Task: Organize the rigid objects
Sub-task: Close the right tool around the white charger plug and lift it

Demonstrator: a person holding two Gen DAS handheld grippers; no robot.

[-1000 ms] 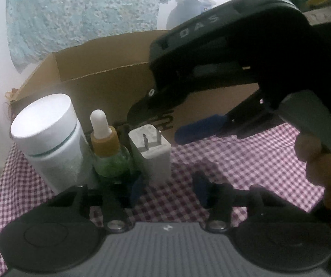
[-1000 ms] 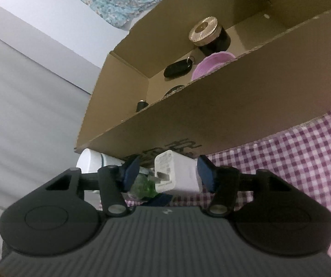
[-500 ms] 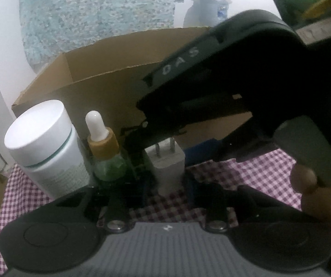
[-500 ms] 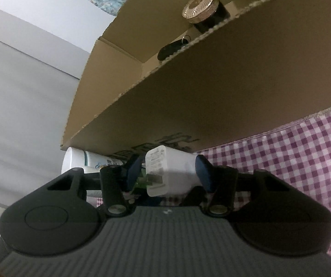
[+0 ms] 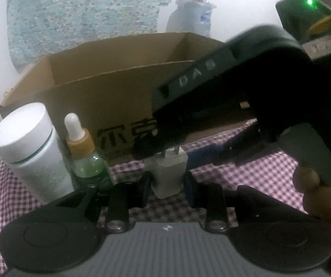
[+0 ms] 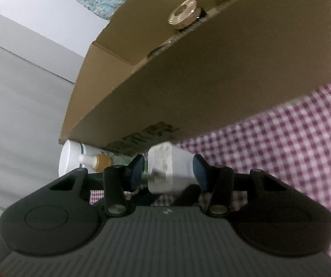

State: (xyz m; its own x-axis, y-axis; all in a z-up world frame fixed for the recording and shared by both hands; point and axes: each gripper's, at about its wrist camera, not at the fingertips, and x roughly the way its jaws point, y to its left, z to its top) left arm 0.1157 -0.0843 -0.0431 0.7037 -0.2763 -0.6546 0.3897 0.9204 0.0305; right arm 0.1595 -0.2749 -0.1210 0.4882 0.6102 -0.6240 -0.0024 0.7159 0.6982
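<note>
Left wrist view: the left gripper (image 5: 167, 184) sits at 6 o'clock, fingers forward. Its jaws have just been closing and now stand narrow, both pads pressed on the flanks of the small white plastic wall charger with two metal prongs (image 5: 167, 177). The charger stands upright on the purple-and-white checked tablecloth (image 5: 257, 173), prongs toward 12 o'clock, just in front of the brown open-topped cardboard box with black printed characters (image 5: 110, 92).

At 9 o'clock from the charger stands the green glass dropper bottle with tan collar and white rubber bulb (image 5: 87, 159). Further toward 9 o'clock is the tall white cylindrical plastic bottle with a flat cap (image 5: 31, 152). Both are upright and close to the box wall.

The right gripper (image 6: 169, 170) comes in from 2 o'clock in the left view, its black body covering much of the box front. A hand (image 5: 315, 191) holds its grey handle at 3 o'clock.

Right wrist view: the picture is rolled, so the charger appears on its side between the blue pads. These jaws have also just been closing. The pad at 3 o'clock touches the charger's base — the pad at 9 o'clock shows a sliver of gap before the prong face, so we note no firm grip yet.

At 12 o'clock in this view, a dark round jar with a ribbed gold lid (image 6: 184, 15) rests inside the box.
</note>
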